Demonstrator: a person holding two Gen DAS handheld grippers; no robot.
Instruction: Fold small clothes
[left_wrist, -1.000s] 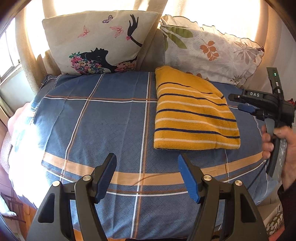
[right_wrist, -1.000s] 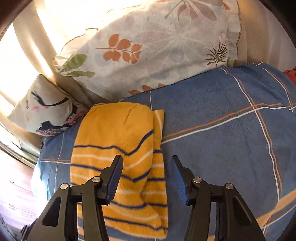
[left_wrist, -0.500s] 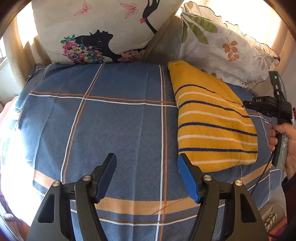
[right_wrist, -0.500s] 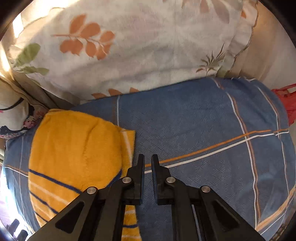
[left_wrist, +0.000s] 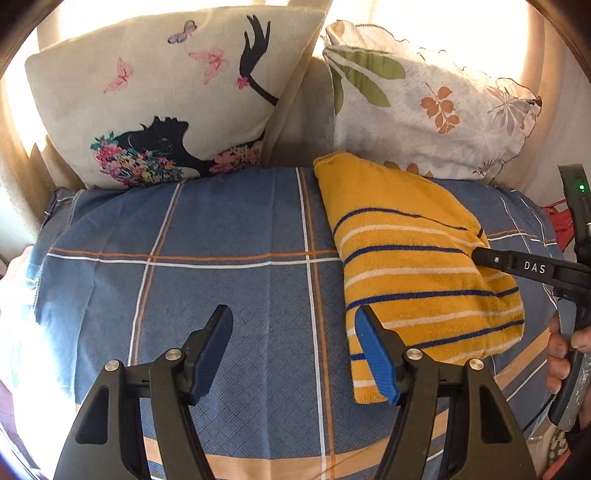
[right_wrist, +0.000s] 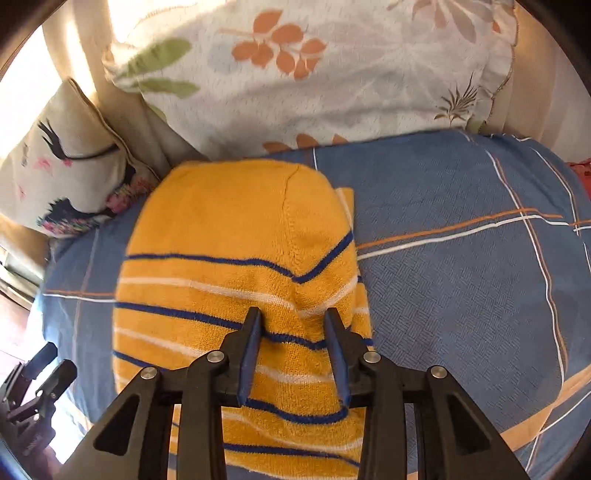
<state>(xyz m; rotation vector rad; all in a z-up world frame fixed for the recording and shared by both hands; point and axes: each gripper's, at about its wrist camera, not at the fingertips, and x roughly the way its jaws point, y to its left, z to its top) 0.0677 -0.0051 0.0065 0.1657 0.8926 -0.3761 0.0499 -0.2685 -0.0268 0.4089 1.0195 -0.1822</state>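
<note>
fingers of both grippers spread (right gripper over folded yellow garment)

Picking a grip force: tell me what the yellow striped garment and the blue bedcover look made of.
Yellow striped garment: looks like soft terry or fleecy knit, matte, with fuzzy looped pile and a stitched seam. Blue bedcover: apparently thin woven cotton, matte, with a fine basket-weave texture and printed lines.

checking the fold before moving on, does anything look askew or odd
Slightly: the folded yellow striped garment has an under layer sticking out past its right edge, so the layers do not line up. The right claw is open over it. Nothing looks spilled or damaged.
</note>
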